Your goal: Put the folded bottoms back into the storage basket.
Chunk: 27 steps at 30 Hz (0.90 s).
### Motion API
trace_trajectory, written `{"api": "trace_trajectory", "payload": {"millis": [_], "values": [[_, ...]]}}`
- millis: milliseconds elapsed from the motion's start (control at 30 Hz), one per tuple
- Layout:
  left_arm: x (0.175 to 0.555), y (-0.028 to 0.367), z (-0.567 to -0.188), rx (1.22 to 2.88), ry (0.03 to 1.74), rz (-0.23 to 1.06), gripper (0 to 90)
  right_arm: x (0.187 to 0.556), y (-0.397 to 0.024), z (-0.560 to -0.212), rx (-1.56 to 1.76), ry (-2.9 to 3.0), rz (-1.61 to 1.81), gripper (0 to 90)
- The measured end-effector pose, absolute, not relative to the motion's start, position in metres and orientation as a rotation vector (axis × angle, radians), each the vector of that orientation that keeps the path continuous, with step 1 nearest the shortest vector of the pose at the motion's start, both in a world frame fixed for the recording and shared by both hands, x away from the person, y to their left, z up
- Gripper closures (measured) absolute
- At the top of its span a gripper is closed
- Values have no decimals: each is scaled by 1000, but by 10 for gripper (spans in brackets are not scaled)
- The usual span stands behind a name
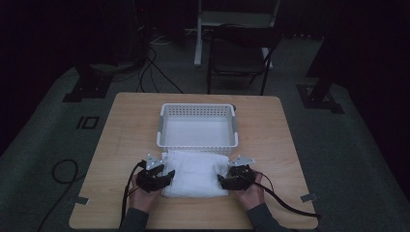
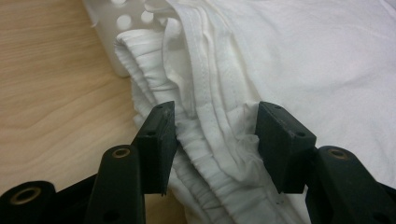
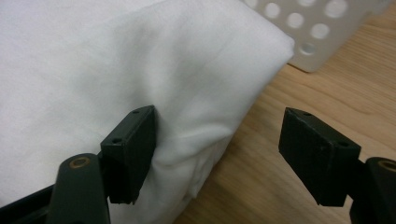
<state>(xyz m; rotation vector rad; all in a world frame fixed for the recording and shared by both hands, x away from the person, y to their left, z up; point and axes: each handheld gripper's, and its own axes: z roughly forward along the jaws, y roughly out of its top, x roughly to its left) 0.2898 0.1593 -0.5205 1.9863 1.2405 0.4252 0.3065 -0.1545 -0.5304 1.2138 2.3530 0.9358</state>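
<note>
Folded white cloth point(image 1: 197, 173), soft cotton-like knit, roughly rectangular, lies flat on the light wood-grain tabletop point(image 1: 121, 135), its far edge touching the near wall of a white plastic basket point(image 1: 198, 143) with perforated sides and rounded corners. Left gripper point(image 1: 167, 175) sits at the cloth's left edge, right gripper point(image 1: 222, 180) at its right edge, each in a hand coming in from the bottom. Left gripper view: the layered side of the cloth point(image 2: 219, 140), stacked hems with stitching and bunched ribbed folds, runs between the two black blocky jaws; the left pad touches the folds, the right pad stands just beside them with a slim gap, so released, not clamping. Basket corner point(image 2: 109, 28) with round holes sits just behind. Right gripper view: smooth folded corner of the cloth point(image 3: 196, 93); one jaw presses a dent into its side, the other hangs over bare wood point(image 3: 261, 177) well apart, so this gripper is spread wide, holding nothing. Basket wall point(image 3: 308, 32) near the cloth corner. High view gives the open room: bare tabletop left, right and near side of the cloth; basket interior holds nothing. Gripper views give fabric detail too dim from above.
</note>
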Motion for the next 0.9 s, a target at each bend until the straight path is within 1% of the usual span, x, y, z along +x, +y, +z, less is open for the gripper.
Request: {"api": "trace_trajectory", "payload": {"millis": [133, 200, 300, 433, 500, 533, 600, 667, 700, 833, 867, 900], "values": [[296, 154, -521, 1993, 1222, 441, 483, 309, -159, -530, 1232, 2335, 933, 274], [299, 151, -521, 1996, 1216, 450, 484, 310, -161, -530, 1235, 2326, 941, 293], [302, 149, -519, 1996, 1214, 464, 482, 311, -162, -530, 1239, 2322, 937, 295], [302, 154, -512, 1957, 1219, 453, 453, 310, -164, -526, 1247, 2315, 957, 303], [300, 155, -509, 1942, 1226, 468, 413, 309, -165, -523, 1250, 2309, 980, 308], [299, 155, -507, 1929, 1239, 478, 377, 309, -166, -522, 1251, 2309, 988, 308], [297, 156, -503, 1897, 1237, 464, 334, 309, -167, -519, 1257, 2310, 1011, 313], [296, 155, -500, 1892, 1235, 458, 283, 309, -167, -516, 1249, 2313, 1044, 359], [296, 153, -499, 1892, 1227, 450, 277, 309, -166, -515, 1246, 2316, 1052, 368], [297, 145, -501, 1898, 1224, 424, 204, 311, -161, -511, 1248, 2320, 1096, 392], [297, 143, -503, 1908, 1224, 426, 193, 311, -160, -511, 1251, 2322, 1099, 386], [297, 141, -505, 1914, 1225, 421, 186, 312, -158, -512, 1255, 2321, 1098, 357]]}}
